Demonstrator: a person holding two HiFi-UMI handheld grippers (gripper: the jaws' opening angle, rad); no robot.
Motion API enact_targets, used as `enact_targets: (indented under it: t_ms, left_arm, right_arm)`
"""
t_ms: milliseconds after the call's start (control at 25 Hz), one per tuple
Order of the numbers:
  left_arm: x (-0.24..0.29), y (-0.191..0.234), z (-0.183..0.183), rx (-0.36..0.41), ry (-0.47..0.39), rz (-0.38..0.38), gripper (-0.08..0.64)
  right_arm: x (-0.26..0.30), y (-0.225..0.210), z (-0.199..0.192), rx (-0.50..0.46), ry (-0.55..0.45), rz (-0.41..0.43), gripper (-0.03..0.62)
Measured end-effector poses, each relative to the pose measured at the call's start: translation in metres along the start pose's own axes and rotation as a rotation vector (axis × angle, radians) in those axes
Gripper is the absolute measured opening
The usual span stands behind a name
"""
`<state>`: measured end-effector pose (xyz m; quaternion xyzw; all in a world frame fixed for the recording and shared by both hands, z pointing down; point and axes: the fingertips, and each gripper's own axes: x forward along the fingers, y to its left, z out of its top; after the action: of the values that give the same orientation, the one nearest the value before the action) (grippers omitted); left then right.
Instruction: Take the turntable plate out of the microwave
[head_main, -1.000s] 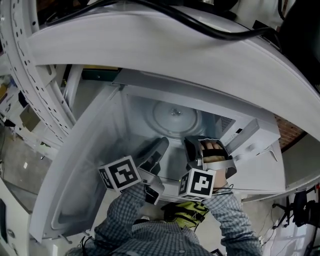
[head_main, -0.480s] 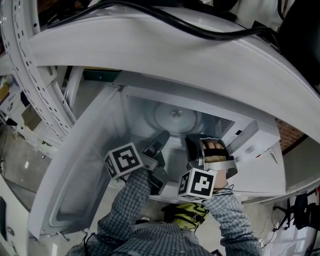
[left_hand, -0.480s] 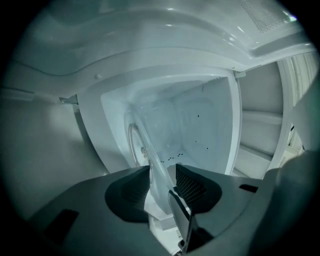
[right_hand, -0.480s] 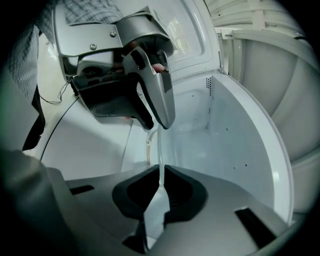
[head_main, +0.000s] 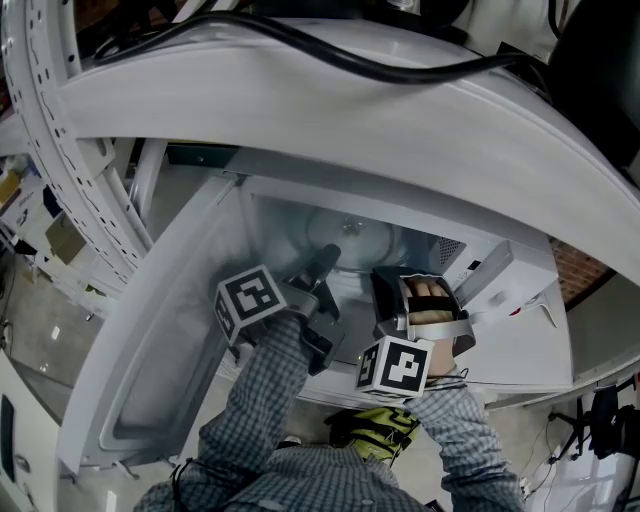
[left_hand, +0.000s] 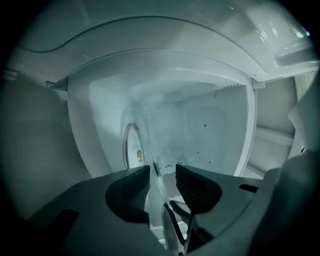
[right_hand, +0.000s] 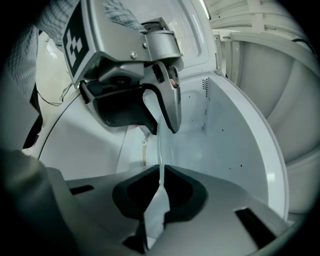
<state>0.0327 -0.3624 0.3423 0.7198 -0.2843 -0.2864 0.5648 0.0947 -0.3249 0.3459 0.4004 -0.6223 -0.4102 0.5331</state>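
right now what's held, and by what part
The right tool is shut on the rim of the clear round glass turntable plate. The left tool has just been opening, rim loose between its jaws.

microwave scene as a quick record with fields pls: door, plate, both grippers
microwave: both grippers reach inside
door: open
plate: glass, inside the microwave, its edge between both grippers' jaws
right gripper: shut on the plate's edge
left gripper: open; jaws have just been opening, plate's edge between them, pads not pressing
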Motion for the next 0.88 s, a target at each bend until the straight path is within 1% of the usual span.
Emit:
enact_targets:
  t_ms: [160, 320, 440, 480, 520, 600, 760, 800, 840, 880]
  left_arm:
    - [0.003, 0.000, 0.003, -0.067, -0.015, -0.001, 0.138]
    - [0.004, 0.002, 0.007, -0.123, -0.048, 0.004, 0.138]
    - [0.003, 0.006, 0.010, -0.141, -0.068, 0.024, 0.131]
    - [0.003, 0.008, 0.010, -0.146, -0.073, 0.030, 0.113]
    - [0.002, 0.009, 0.010, -0.155, -0.079, 0.031, 0.078]
    - [0.001, 0.010, 0.011, -0.177, -0.087, 0.027, 0.077]
    - [0.002, 0.010, 0.010, -0.187, -0.080, 0.025, 0.074]
    - [0.002, 0.010, 0.010, -0.190, -0.079, 0.024, 0.074]
    - [0.002, 0.010, 0.010, -0.192, -0.080, 0.024, 0.074]
    - [0.001, 0.010, 0.010, -0.193, -0.080, 0.024, 0.074]
  right_arm:
    - [-0.003, -0.002, 0.001, -0.010, -0.001, -0.008, 0.035]
    - [-0.006, -0.001, 0.005, -0.031, -0.014, -0.017, 0.035]
    - [-0.007, 0.003, 0.008, -0.041, -0.020, -0.015, 0.034]
    - [-0.007, 0.004, 0.008, -0.047, -0.018, -0.019, 0.033]
    - [-0.007, 0.004, 0.009, -0.053, -0.017, -0.025, 0.033]
    - [-0.007, 0.004, 0.010, -0.070, -0.018, -0.034, 0.032]
    - [-0.011, 0.008, 0.009, -0.094, -0.016, -0.067, 0.034]
    - [-0.014, 0.009, 0.008, -0.083, -0.017, -0.071, 0.032]
    - [-0.018, 0.009, 0.008, -0.052, -0.023, -0.070, 0.032]
    - [-0.022, 0.009, 0.008, 0.011, -0.036, -0.066, 0.032]
